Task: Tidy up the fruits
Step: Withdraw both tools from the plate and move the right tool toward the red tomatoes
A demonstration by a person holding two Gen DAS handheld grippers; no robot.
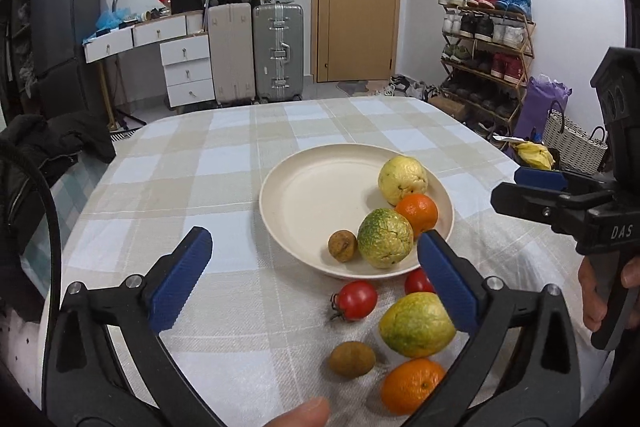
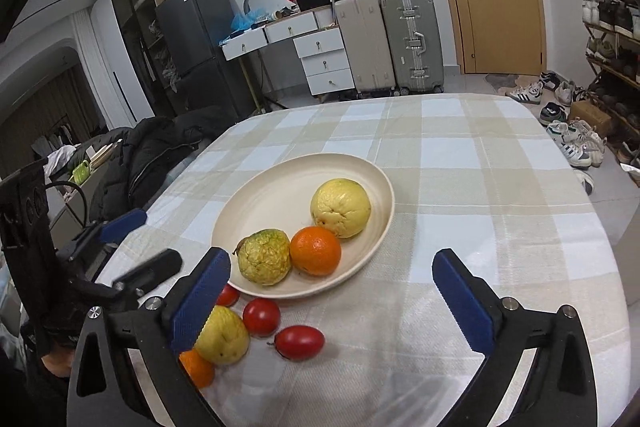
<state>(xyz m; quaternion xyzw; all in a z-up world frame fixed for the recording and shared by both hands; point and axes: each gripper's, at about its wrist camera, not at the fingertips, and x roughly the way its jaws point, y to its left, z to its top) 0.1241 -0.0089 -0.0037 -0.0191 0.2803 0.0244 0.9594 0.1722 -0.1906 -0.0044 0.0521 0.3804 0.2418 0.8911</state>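
A cream plate (image 1: pixel 304 195) (image 2: pixel 272 195) on the checked tablecloth holds a yellow guava (image 1: pixel 402 179) (image 2: pixel 340 207), an orange (image 1: pixel 418 213) (image 2: pixel 316 250), a green-yellow guava (image 1: pixel 384 238) (image 2: pixel 264 257) and a small brown fruit (image 1: pixel 342 245). On the cloth near the plate lie red tomatoes (image 1: pixel 356 299) (image 2: pixel 261 315) (image 2: pixel 300 342), another guava (image 1: pixel 416 325) (image 2: pixel 222 335), a brown fruit (image 1: pixel 352 359) and an orange (image 1: pixel 410 385) (image 2: pixel 197 367). My left gripper (image 1: pixel 316 283) is open above the loose fruit, empty. My right gripper (image 2: pixel 334 307) is open and empty; it also shows at the right of the left wrist view (image 1: pixel 540 195).
The table (image 2: pixel 480 187) stands in a room with suitcases (image 1: pixel 276 51), white drawers (image 1: pixel 188 71), a door and a shoe rack (image 1: pixel 484 47). A black jacket (image 2: pixel 160 147) lies at the table's left edge.
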